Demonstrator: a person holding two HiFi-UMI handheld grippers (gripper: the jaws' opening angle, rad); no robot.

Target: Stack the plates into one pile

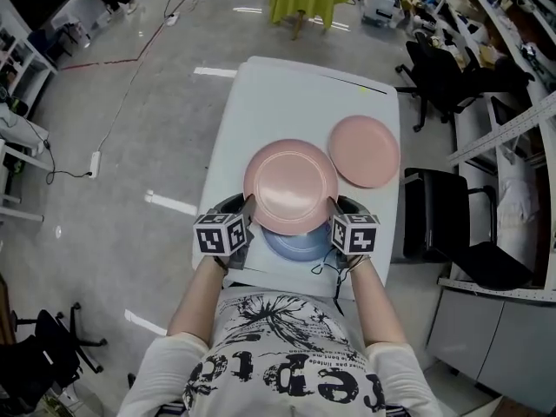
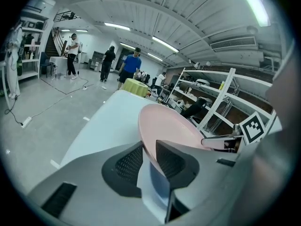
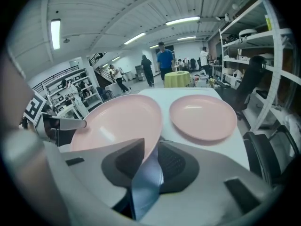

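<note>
Two grips: my left gripper and right gripper each clamp a rim of the large pink plate, held over the blue plate (probably not touching). If one hand lags, the plate could tilt and slip free.

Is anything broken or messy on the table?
No, nothing stands out. The left claw and right claw pinch the big pink plate by its rim above the blue plate. The smaller pink plate lies flat on the white table.
</note>
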